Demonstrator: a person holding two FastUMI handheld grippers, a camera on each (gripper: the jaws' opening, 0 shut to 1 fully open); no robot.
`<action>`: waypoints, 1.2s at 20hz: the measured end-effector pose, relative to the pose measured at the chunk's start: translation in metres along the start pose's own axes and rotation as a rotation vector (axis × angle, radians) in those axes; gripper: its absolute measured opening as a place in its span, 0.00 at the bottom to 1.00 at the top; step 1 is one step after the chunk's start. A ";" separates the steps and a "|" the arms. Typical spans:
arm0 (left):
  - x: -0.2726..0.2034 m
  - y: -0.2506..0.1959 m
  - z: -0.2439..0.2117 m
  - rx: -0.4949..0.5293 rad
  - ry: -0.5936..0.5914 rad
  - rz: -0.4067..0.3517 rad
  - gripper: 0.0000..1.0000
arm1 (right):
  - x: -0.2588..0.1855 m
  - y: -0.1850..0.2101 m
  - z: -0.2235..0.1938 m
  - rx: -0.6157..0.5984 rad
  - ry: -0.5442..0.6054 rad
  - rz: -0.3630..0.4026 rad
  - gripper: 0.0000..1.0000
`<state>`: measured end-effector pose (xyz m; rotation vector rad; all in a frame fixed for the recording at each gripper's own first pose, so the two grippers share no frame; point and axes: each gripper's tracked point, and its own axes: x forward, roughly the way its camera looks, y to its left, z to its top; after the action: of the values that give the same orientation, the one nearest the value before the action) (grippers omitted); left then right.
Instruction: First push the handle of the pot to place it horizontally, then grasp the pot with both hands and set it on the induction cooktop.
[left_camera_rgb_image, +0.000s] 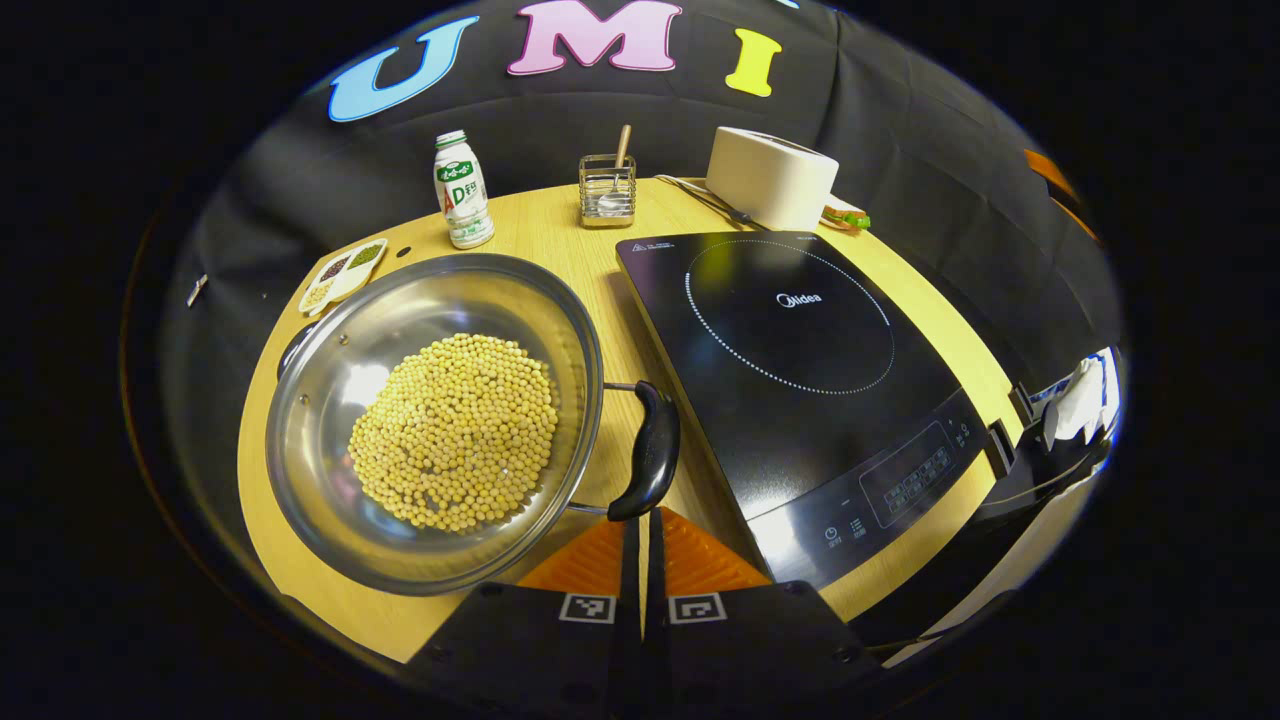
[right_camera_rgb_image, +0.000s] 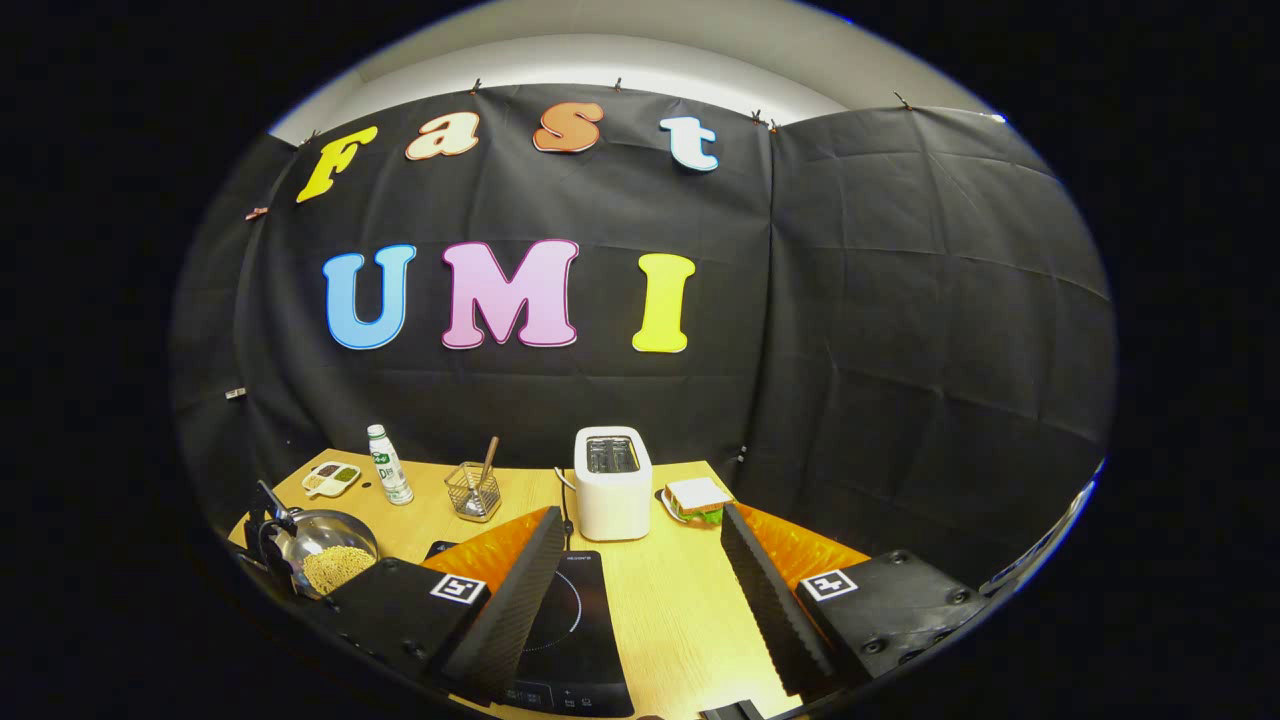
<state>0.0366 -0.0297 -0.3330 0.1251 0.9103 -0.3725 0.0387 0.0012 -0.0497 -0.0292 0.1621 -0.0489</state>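
Note:
A steel pot (left_camera_rgb_image: 330, 480) full of yellow beans (left_camera_rgb_image: 455, 430) sits on the left of the wooden table. Its black side handle (left_camera_rgb_image: 652, 450) on wire arms faces the induction cooktop (left_camera_rgb_image: 800, 340), which lies just to the right. My left gripper (left_camera_rgb_image: 642, 530) is shut with nothing between its fingers, its tips right at the lower end of that handle. My right gripper (right_camera_rgb_image: 640, 570) is open and high above the table, over the cooktop (right_camera_rgb_image: 575, 625), with nothing between its fingers. From there the pot (right_camera_rgb_image: 318, 550) appears far left.
Along the back stand a small bottle (left_camera_rgb_image: 462, 190), a wire holder with a spoon (left_camera_rgb_image: 607, 190), a white toaster (left_camera_rgb_image: 770, 175) and a sandwich on a plate (right_camera_rgb_image: 697, 497). A divided dish of beans (left_camera_rgb_image: 342, 272) lies behind the pot. A gloved hand (left_camera_rgb_image: 1082, 400) is at the right edge.

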 end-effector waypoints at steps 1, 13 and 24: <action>0.002 0.000 0.003 0.000 -0.002 -0.002 0.05 | 0.001 0.001 0.000 -0.002 0.001 0.001 0.98; 0.027 -0.004 0.041 -0.098 -0.040 -0.022 0.05 | -0.001 0.000 -0.002 -0.015 0.009 -0.012 0.98; 0.042 0.004 0.071 -0.126 -0.073 -0.031 0.05 | 0.001 -0.003 -0.002 -0.022 0.012 -0.033 0.98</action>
<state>0.1146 -0.0556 -0.3234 -0.0180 0.8617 -0.3457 0.0398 -0.0017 -0.0514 -0.0538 0.1743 -0.0805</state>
